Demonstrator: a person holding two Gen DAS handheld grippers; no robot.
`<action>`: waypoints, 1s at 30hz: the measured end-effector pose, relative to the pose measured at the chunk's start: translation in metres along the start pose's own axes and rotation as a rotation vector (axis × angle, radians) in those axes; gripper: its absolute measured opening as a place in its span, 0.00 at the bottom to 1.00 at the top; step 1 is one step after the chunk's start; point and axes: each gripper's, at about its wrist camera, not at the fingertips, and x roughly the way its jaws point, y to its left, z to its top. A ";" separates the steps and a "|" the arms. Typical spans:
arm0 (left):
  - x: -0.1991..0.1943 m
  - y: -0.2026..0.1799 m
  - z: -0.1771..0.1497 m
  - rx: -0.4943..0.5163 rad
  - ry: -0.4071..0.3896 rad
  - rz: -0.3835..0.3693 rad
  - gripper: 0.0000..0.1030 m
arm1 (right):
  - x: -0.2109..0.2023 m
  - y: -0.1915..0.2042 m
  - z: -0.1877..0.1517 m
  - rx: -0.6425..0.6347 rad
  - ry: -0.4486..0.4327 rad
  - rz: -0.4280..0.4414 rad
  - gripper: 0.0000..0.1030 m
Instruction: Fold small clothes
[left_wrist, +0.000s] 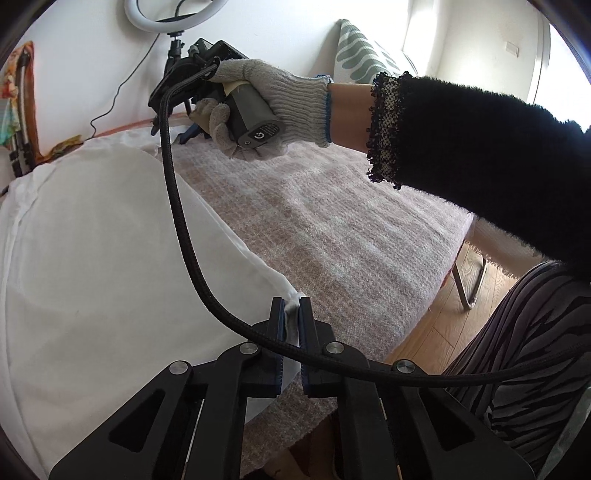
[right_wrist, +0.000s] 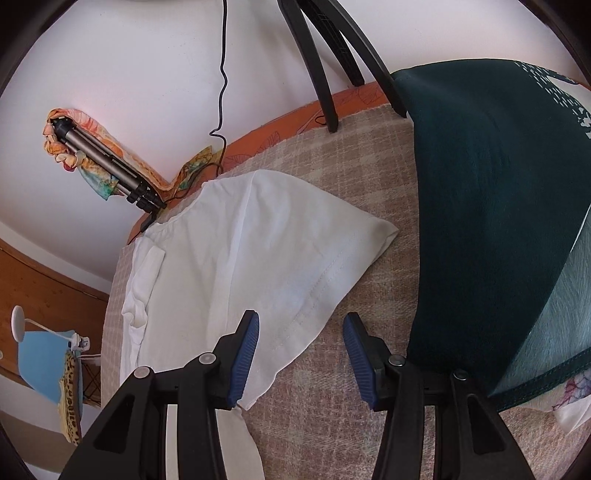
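The left hand-held gripper (left_wrist: 291, 306) is clamped on a corner of the white cotton T-shirt (left_wrist: 110, 266), which lies spread on the pinkish woven blanket (left_wrist: 332, 229). The right hand-held gripper (right_wrist: 301, 332) hangs with jaws apart over the shirt's hem, the dark teal garment (right_wrist: 480, 203) at its two o'clock.

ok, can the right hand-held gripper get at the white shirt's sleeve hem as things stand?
Probably yes. The right hand-held gripper is open, nothing between its fingers, and the white shirt has its stitched sleeve hem lying flat and uncovered just ahead. The dark green garment lies off to the side, not over it.
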 end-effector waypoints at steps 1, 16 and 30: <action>-0.002 0.001 0.000 -0.006 -0.005 -0.002 0.05 | 0.001 0.001 0.002 0.002 -0.010 -0.007 0.49; -0.017 0.011 0.000 -0.107 -0.060 -0.045 0.04 | -0.006 0.034 0.035 -0.147 -0.124 -0.130 0.01; -0.030 0.024 -0.010 -0.200 -0.099 -0.058 0.04 | 0.002 0.048 0.039 -0.210 -0.095 -0.246 0.01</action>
